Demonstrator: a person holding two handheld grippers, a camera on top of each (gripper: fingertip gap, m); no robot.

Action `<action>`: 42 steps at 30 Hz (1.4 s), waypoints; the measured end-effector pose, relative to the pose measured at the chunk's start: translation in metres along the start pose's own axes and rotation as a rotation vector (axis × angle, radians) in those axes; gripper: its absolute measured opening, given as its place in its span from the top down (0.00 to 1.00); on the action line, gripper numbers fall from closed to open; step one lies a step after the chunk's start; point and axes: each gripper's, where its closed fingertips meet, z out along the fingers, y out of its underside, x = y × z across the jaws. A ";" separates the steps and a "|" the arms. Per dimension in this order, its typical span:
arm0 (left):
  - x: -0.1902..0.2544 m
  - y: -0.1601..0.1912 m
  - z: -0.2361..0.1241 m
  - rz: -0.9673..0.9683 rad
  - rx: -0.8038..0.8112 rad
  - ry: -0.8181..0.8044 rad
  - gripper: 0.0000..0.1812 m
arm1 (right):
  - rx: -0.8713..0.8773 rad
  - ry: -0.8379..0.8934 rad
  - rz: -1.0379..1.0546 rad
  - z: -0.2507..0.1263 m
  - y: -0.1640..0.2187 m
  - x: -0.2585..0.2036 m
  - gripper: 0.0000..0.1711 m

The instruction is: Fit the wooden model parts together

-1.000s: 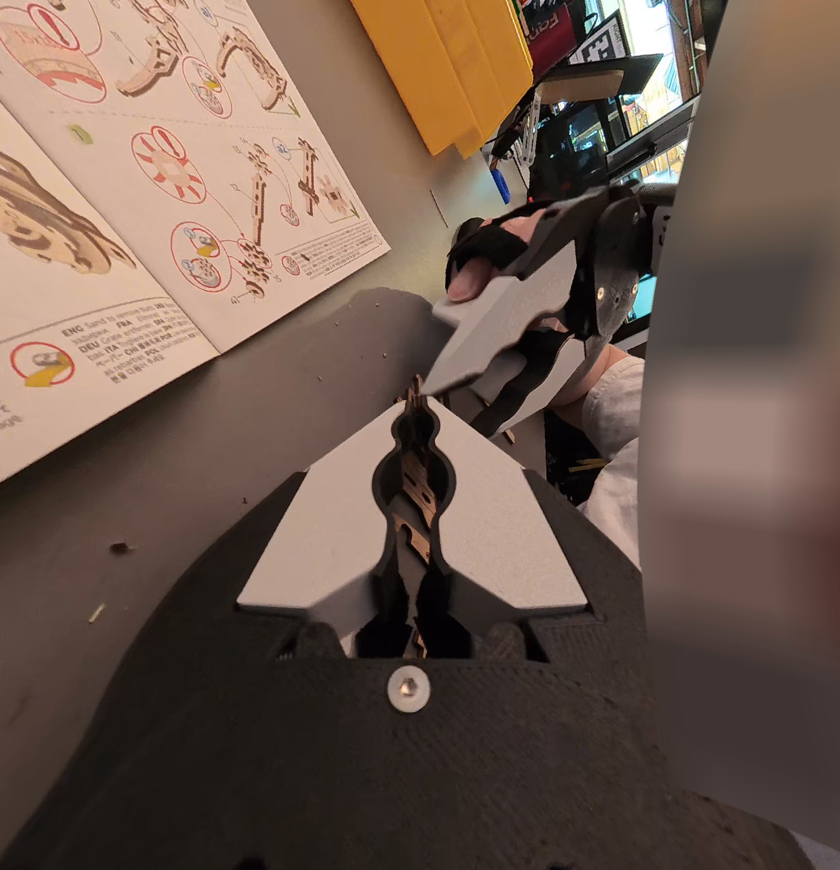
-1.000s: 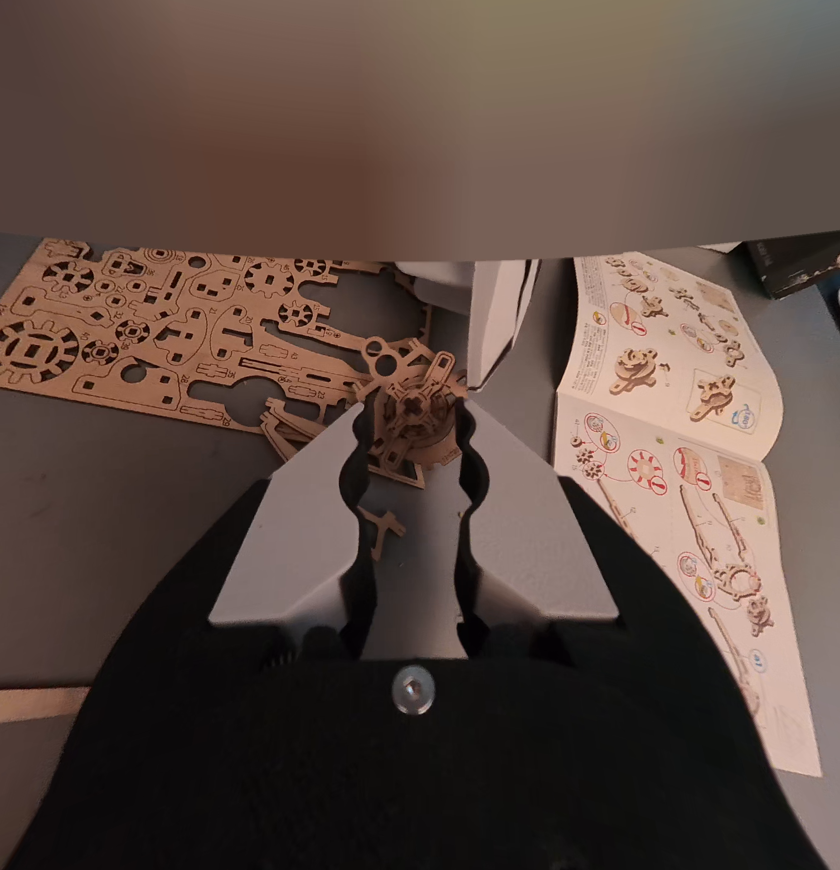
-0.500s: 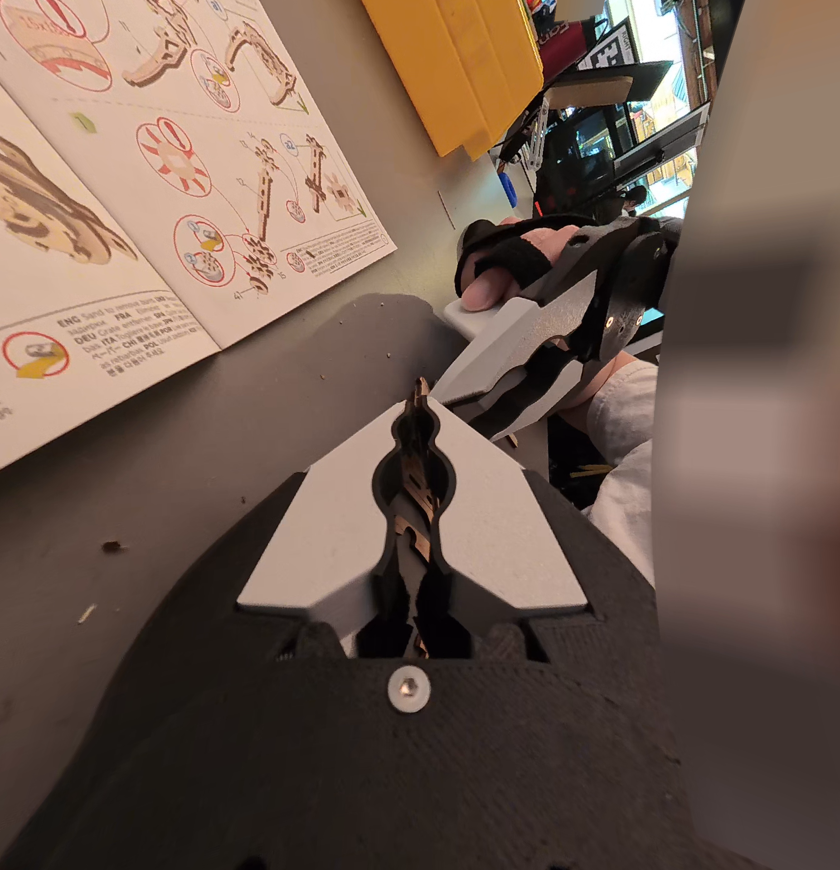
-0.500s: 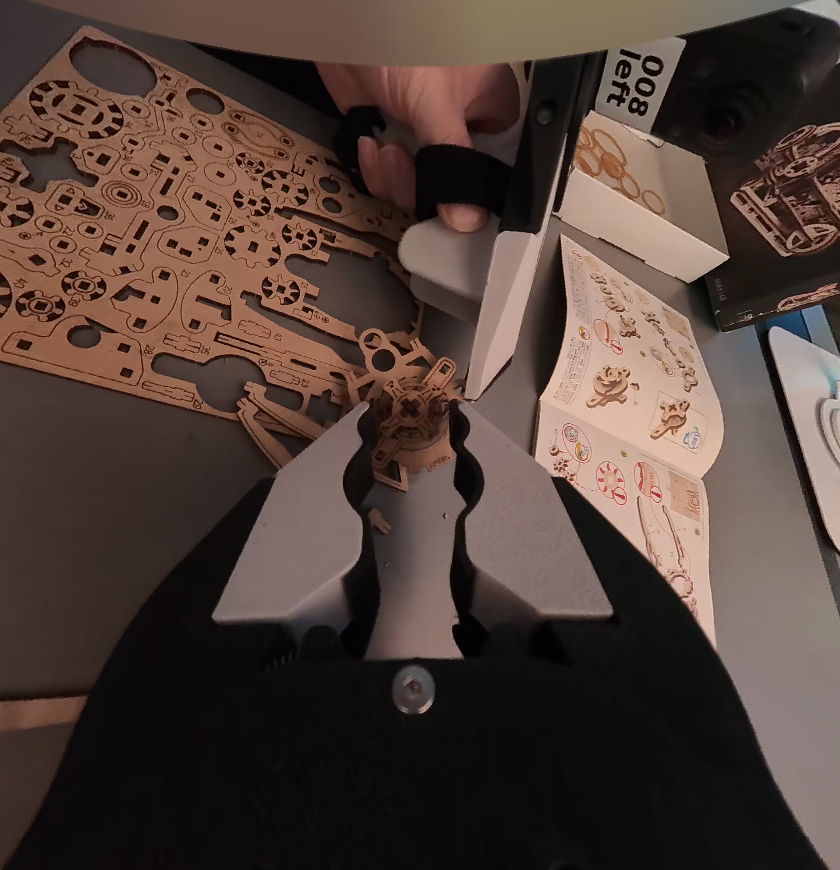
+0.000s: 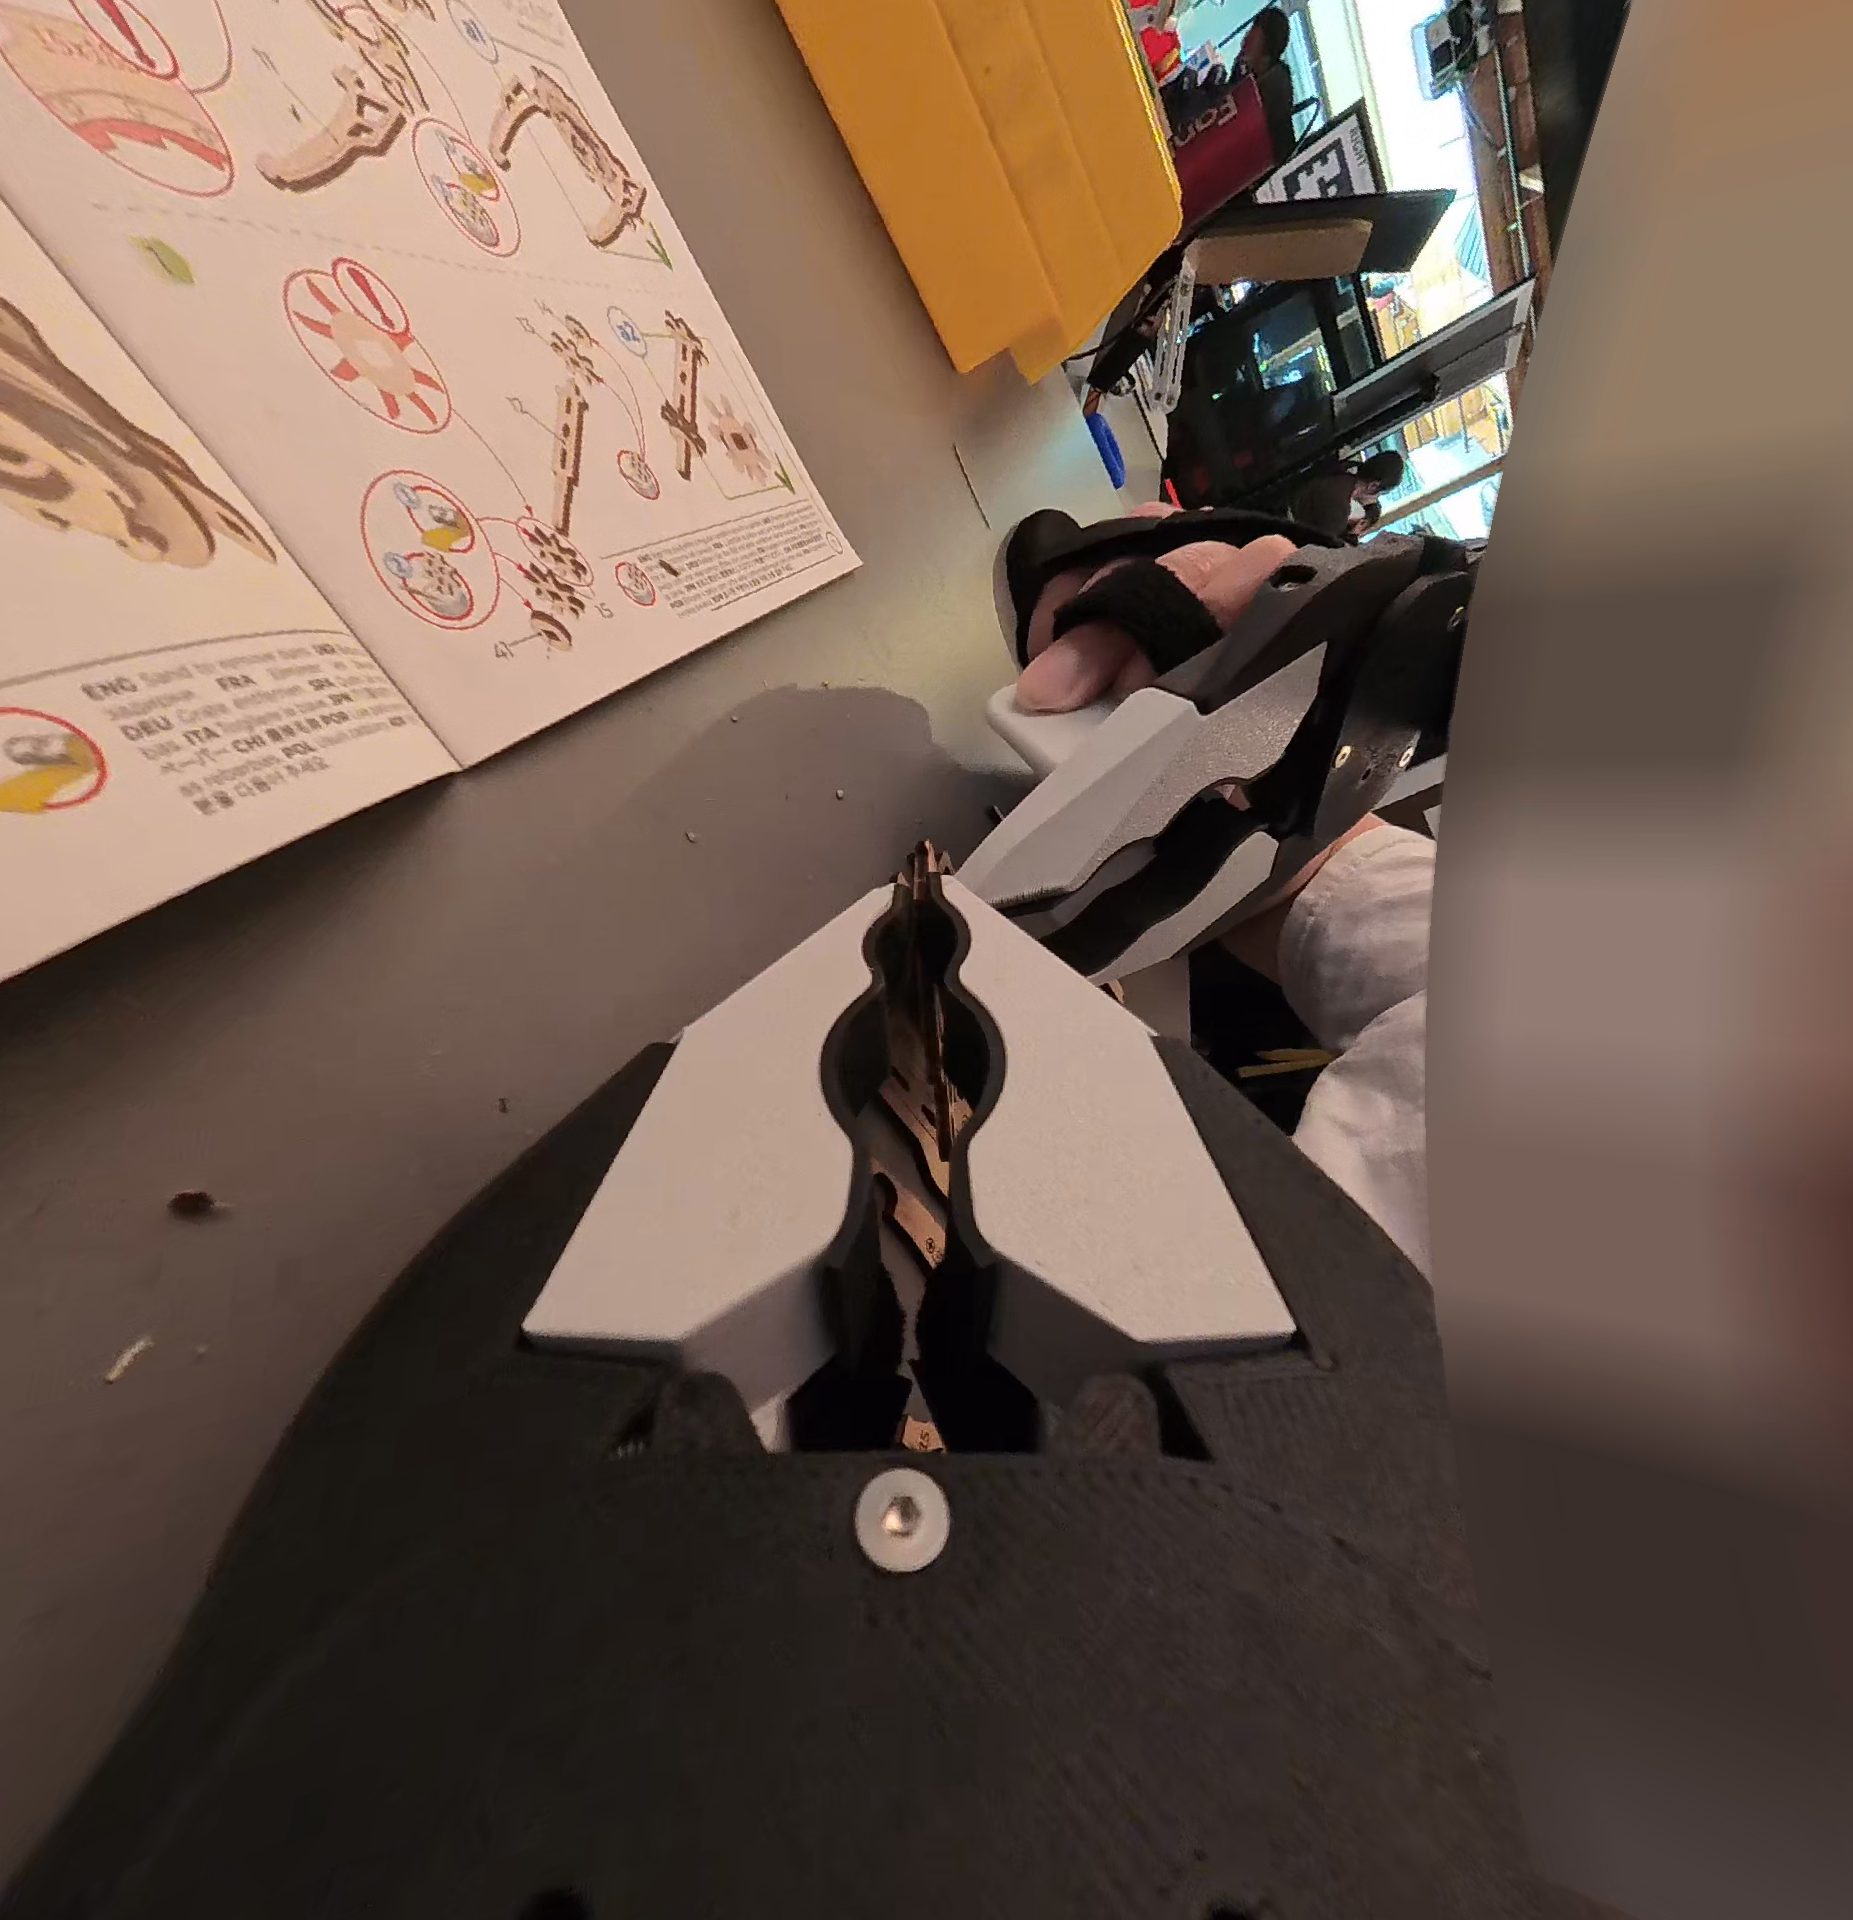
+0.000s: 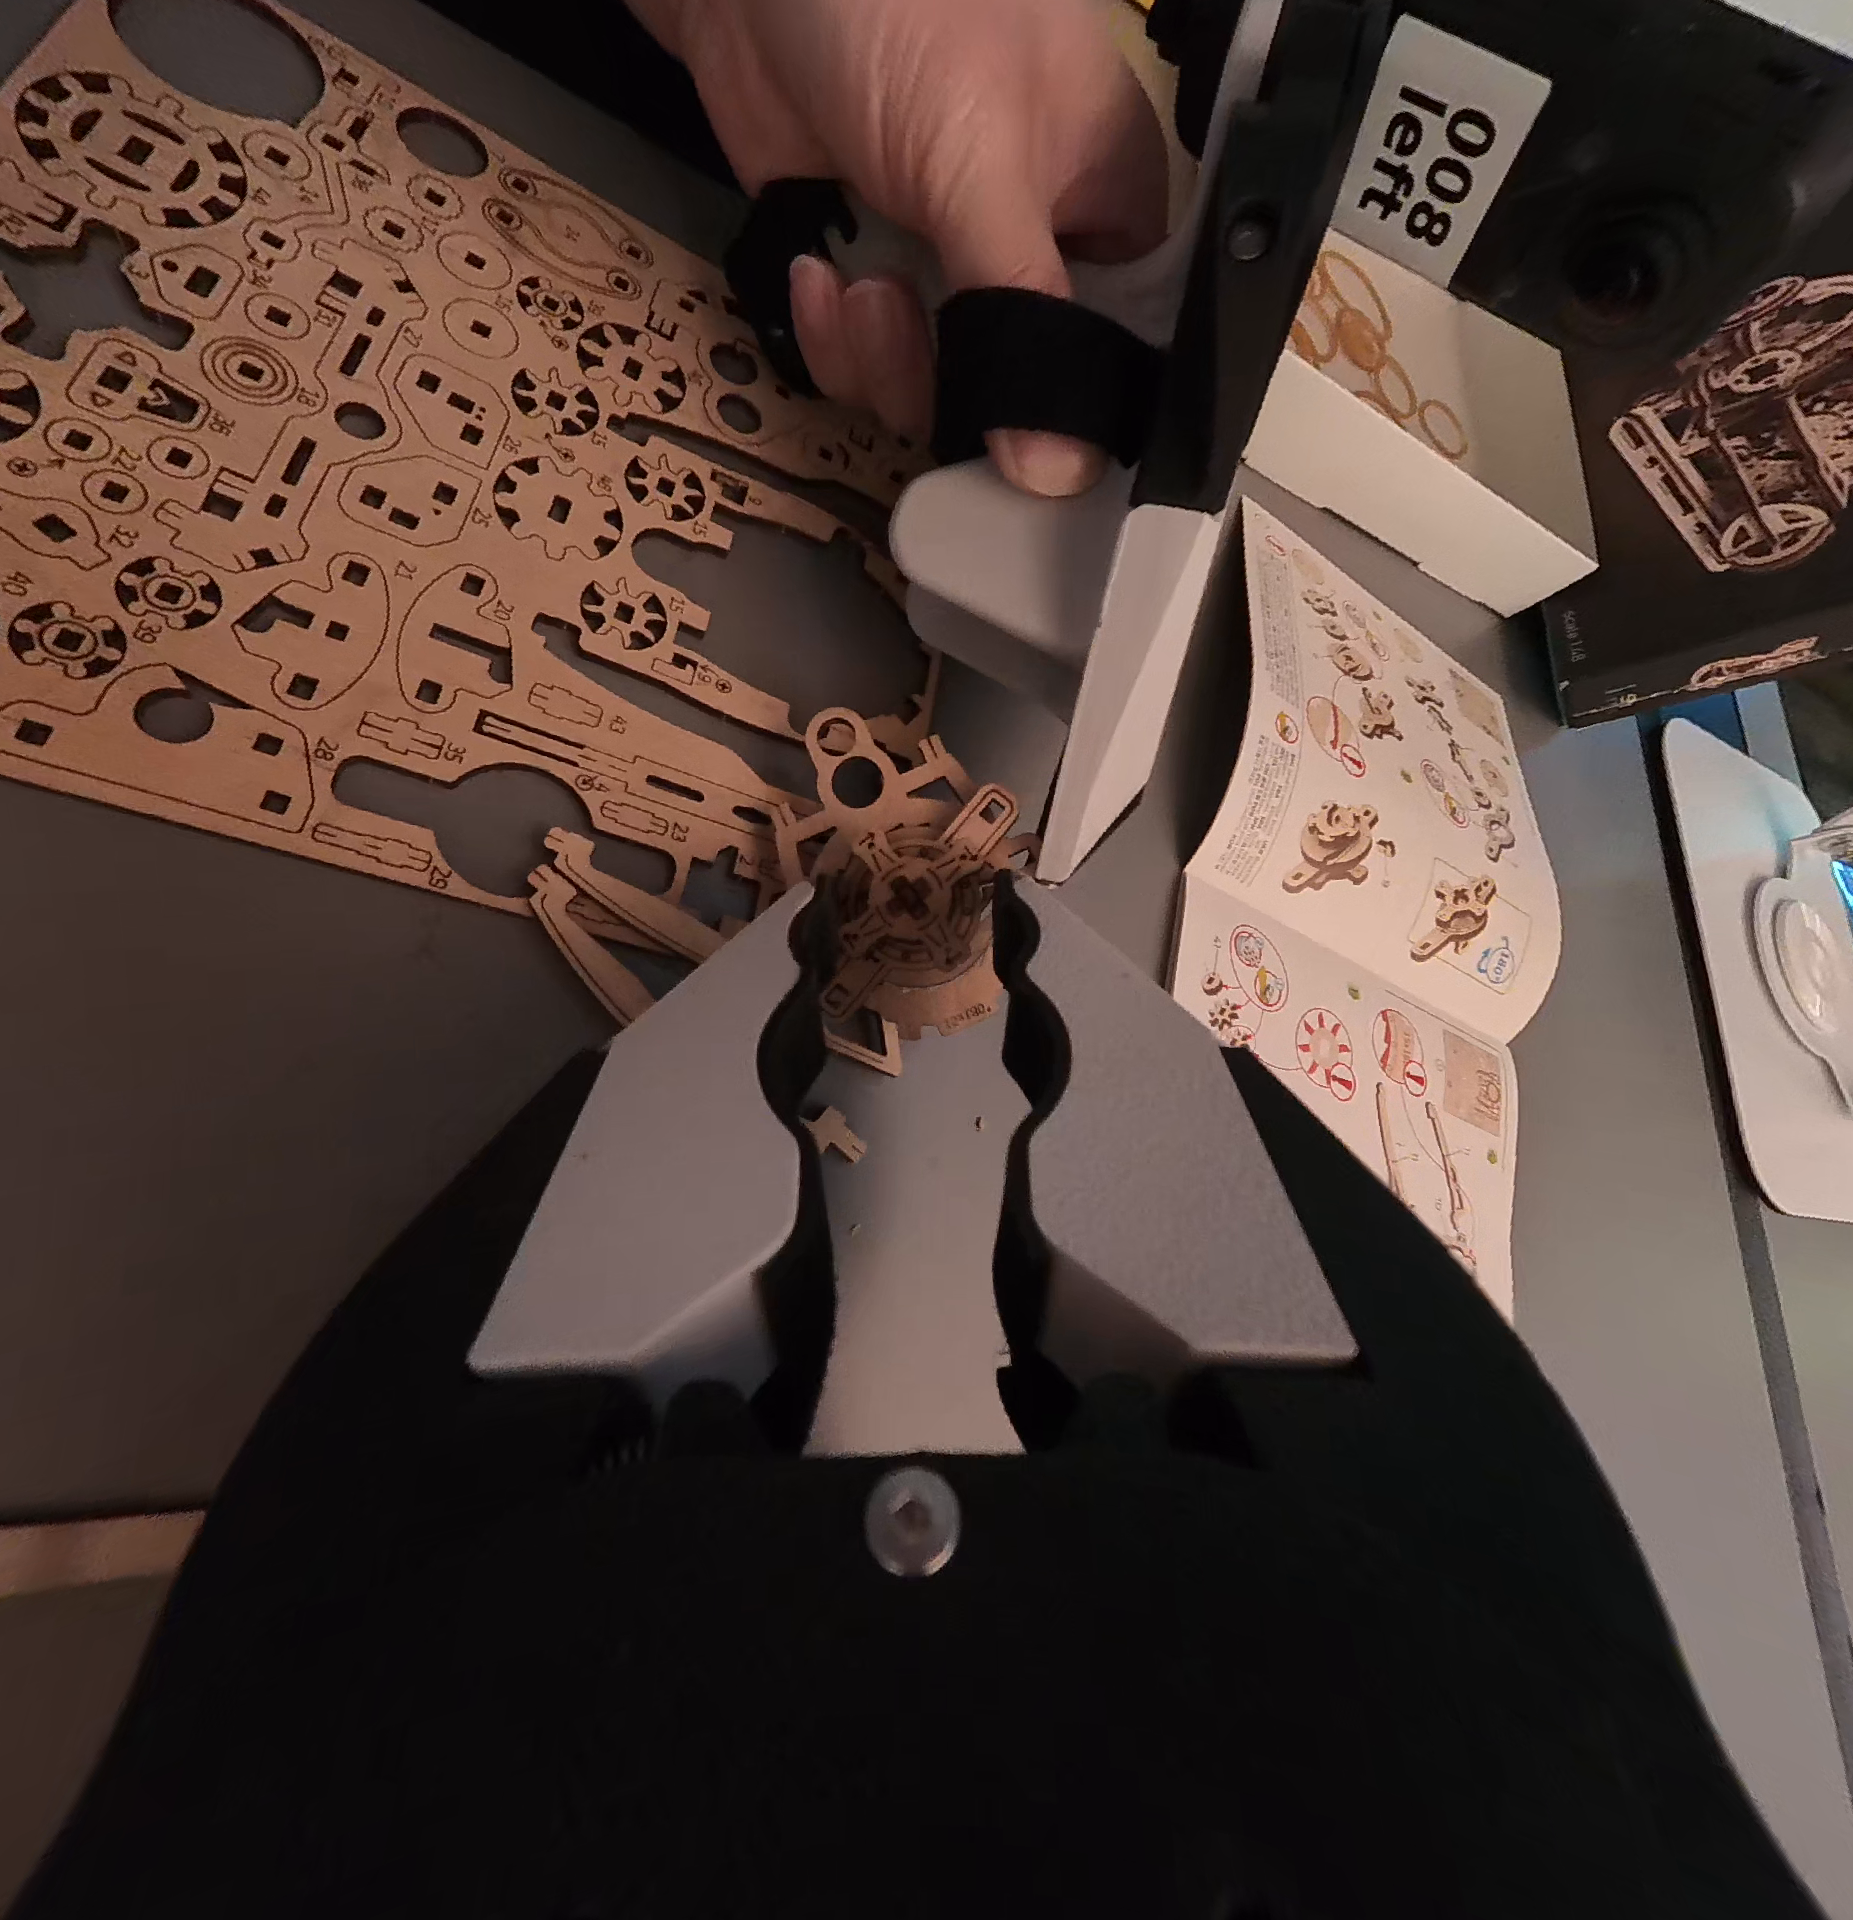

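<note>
My left gripper is shut on thin flat wooden parts held edge-on between its jaws, low over the grey table. My right gripper is shut on a round wooden gear assembly with spokes and a cross-shaped centre. In the right wrist view the left gripper points down with its tip right beside the assembly's upper right arm; whether they touch is hidden. In the left wrist view the right gripper lies just right of my left tips.
A laser-cut wooden sheet lies at the left with loose parts at its near edge, and a small cross piece on the table. An open manual, a black box, a white tray and a yellow bin surround the work. The grippers are tip to tip, or close to it.
The right gripper has sunk lower and closer to my left tips. The right wrist view has tilted so the hand and left gripper show. Both grips are unchanged.
</note>
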 end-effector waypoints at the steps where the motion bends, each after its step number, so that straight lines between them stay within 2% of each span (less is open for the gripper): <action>1: 0.001 0.000 0.000 -0.001 -0.001 0.003 1.00 | -0.008 0.000 -0.008 -0.001 0.000 0.000 0.82; 9: 0.004 0.002 0.002 -0.004 -0.008 0.032 1.00 | 0.001 0.011 -0.073 -0.005 0.000 -0.002 0.82; 16: 0.004 0.002 0.002 -0.006 -0.005 0.035 1.00 | 0.116 -0.036 0.092 -0.016 -0.011 0.004 0.86; 21: 0.001 0.000 0.000 -0.017 0.008 0.029 1.00 | 0.063 -0.086 0.132 -0.007 -0.003 -0.003 0.79; 29: 0.000 -0.001 0.000 -0.025 0.015 0.026 1.00 | 0.046 -0.036 0.119 -0.007 -0.002 0.002 0.84; 42: -0.002 -0.001 -0.001 -0.027 0.017 0.013 1.00 | 0.033 -0.016 0.116 -0.004 0.000 0.004 0.84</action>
